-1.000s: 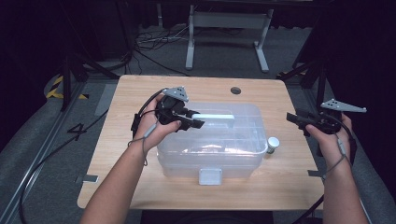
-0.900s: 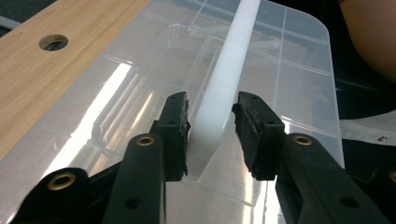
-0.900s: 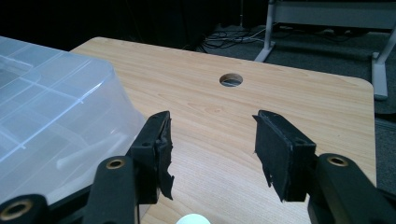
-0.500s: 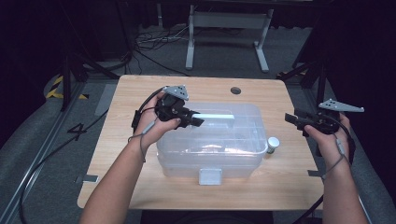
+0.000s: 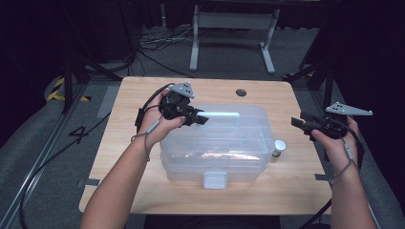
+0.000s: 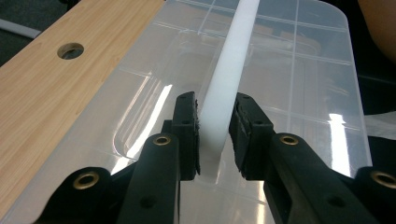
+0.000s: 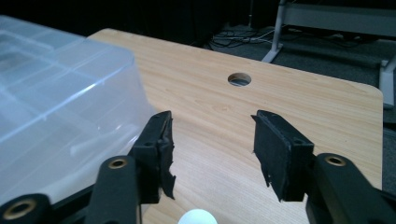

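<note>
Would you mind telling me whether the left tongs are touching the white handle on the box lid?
Touching: the left gripper view shows the left tongs pressing both sides of the white handle.

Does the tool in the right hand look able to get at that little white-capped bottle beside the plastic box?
Probably yes. The small bottle stands on bare table at the box's right end, apart from it. The right tool hangs just above and beside it, jaws apart with nothing between them, and nothing lies in the way.

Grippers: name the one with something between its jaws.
The left gripper: its jaws have just closed onto the white bar handle of the clear plastic box. The right gripper's jaws, closing too, hold nothing.
</note>
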The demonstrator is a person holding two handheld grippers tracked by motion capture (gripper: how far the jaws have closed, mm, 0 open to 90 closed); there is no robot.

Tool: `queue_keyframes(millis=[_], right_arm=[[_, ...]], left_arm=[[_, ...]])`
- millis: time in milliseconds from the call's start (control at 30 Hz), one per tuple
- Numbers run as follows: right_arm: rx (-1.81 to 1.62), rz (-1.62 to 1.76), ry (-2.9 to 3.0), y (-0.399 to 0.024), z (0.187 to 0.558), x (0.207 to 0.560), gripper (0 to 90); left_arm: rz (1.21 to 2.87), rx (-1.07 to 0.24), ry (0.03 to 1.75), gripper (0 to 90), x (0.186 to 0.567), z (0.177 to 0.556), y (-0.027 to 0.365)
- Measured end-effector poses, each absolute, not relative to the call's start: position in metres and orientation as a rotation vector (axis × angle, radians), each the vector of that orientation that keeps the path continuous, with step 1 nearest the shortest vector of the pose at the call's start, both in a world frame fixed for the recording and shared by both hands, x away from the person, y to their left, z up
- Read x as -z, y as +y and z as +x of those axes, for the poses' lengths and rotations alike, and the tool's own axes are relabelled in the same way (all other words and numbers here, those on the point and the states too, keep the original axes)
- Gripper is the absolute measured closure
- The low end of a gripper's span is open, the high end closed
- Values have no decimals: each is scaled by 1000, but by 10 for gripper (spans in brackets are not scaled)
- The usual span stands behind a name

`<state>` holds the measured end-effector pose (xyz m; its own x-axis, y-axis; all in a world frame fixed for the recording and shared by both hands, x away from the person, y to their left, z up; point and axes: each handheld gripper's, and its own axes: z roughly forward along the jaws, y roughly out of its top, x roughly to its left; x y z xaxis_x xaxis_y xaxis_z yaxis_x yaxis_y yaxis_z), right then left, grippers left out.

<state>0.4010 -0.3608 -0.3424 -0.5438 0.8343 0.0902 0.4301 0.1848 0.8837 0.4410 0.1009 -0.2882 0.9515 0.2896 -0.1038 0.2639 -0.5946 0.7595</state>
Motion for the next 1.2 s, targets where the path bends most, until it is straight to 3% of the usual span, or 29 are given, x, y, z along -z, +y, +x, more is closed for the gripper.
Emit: queue_keyframes(millis=[367, 467, 500, 633, 1200], right_arm=[[-1257, 1115, 2143, -361, 392, 341, 689], [-1264, 1107, 2152, -362, 390, 341, 768], [-1259, 1104, 2157, -363, 389, 341, 837], [-1279, 1090, 2183, -365, 387, 342, 896], [-1425, 873, 2314, -364, 383, 344, 900]], left_arm=[[2250, -26, 398, 729, 279, 453, 100], [2254, -21, 398, 729, 277, 457, 100], [2249, -15, 399, 729, 276, 460, 100], [2255, -8, 404, 729, 273, 465, 100], [2275, 20, 401, 728, 265, 482, 99]])
